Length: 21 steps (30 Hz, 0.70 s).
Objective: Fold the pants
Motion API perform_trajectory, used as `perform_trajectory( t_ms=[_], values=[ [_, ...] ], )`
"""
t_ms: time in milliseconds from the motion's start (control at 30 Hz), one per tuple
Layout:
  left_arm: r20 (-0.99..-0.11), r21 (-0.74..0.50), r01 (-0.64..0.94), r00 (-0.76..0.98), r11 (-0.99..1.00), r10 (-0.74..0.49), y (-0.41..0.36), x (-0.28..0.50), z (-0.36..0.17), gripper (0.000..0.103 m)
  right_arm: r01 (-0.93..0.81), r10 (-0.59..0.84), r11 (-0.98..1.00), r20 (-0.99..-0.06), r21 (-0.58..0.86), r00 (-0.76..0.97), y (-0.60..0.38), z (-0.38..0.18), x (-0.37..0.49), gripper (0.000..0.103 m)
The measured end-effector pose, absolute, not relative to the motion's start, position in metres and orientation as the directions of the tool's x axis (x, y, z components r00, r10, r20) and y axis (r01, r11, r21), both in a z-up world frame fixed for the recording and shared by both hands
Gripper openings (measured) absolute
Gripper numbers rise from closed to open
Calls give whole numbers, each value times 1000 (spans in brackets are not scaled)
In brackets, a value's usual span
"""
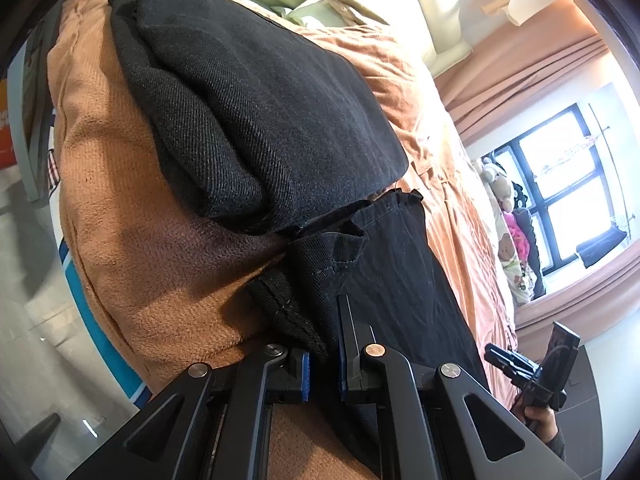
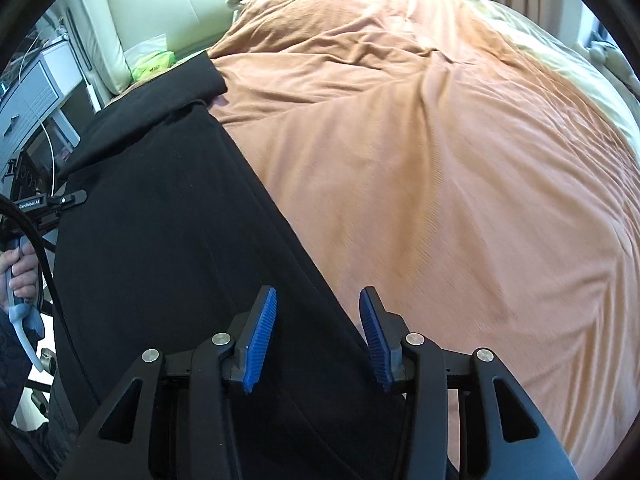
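Orange bedspread point(image 2: 440, 160) carrying black pants point(image 1: 260, 112), partly folded along its edge. Left gripper point(image 1: 324, 368), jaws narrow, clamps a pants hem. Right gripper point(image 2: 318, 336), jaws parted around nothing, hangs above the pants edge.

Orange bedspread point(image 2: 440, 160) — curtained window point(image 1: 560, 184)
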<state>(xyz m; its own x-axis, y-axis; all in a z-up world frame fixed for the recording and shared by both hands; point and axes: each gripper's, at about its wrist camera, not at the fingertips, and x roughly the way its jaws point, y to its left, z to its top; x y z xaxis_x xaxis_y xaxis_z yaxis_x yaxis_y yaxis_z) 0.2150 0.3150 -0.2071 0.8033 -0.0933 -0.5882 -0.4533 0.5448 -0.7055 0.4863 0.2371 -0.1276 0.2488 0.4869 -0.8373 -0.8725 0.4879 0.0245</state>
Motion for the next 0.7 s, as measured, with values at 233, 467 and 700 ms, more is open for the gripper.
perform_trajectory(
  t_ms=[233, 467, 700],
  values=[
    [-575, -719, -442, 812, 536, -103, 316, 212, -209, 10, -910, 499, 414, -838, 8, 220, 281, -139, 491, 41],
    [-566, -730, -434, 817, 528, -111, 317, 211, -211, 10, -936, 489, 352, -853, 4, 181, 325, -155, 493, 41],
    [-560, -733, -427, 821, 529, -113, 318, 210, -214, 10, -947, 490, 321, -857, 7, 160, 355, -165, 496, 41]
  ],
)
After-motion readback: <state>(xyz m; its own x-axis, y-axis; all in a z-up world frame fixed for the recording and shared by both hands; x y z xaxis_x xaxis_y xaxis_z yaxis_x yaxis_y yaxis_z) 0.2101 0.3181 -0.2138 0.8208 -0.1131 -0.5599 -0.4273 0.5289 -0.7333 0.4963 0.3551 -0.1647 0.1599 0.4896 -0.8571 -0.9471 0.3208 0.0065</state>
